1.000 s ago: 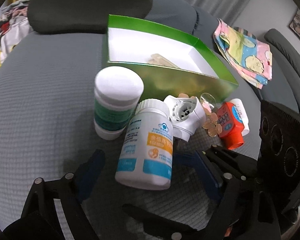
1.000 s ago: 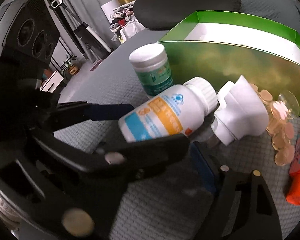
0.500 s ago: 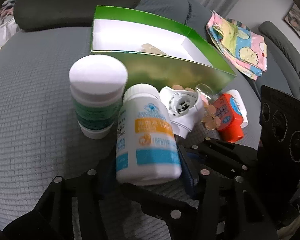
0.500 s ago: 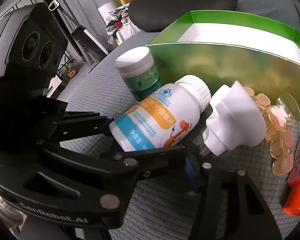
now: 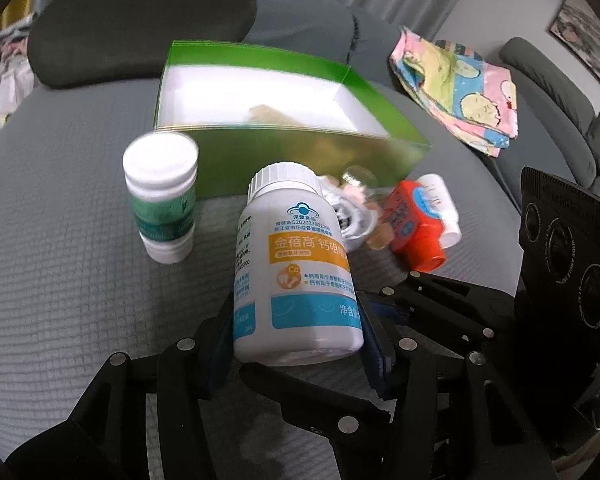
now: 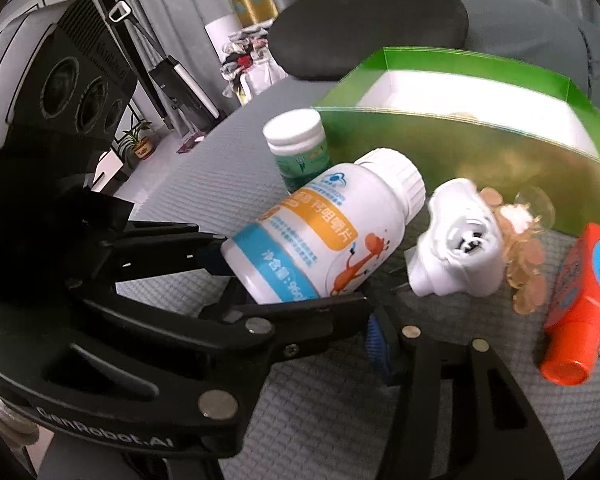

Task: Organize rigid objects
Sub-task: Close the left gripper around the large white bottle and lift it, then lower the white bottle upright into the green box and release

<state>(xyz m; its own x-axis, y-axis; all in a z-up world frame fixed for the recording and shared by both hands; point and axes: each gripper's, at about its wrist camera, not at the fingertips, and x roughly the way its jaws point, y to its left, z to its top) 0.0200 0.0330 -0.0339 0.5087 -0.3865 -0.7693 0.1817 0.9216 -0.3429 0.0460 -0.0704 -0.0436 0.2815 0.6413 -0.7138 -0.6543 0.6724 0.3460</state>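
White plastic supplement bottle [image 5: 296, 264], centre frame, is pinched at its base by the left claw [image 5: 296, 344]. Rigid, smooth, probably light, it looks best gripped mid-body. Right claw's [image 6: 380, 344] state cannot be told.

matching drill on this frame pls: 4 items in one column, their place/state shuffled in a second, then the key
Things:
1. orange-label bottle
2. green-label bottle
3. red bottle
4. green box

States:
A. standing upright on the grey cushion, untouched
B. open on top, white inside
C. gripped at its base by the left tongs
D. lying on its side, right of the white holder

Pairs: 1-C, 2-A, 3-D, 4-B
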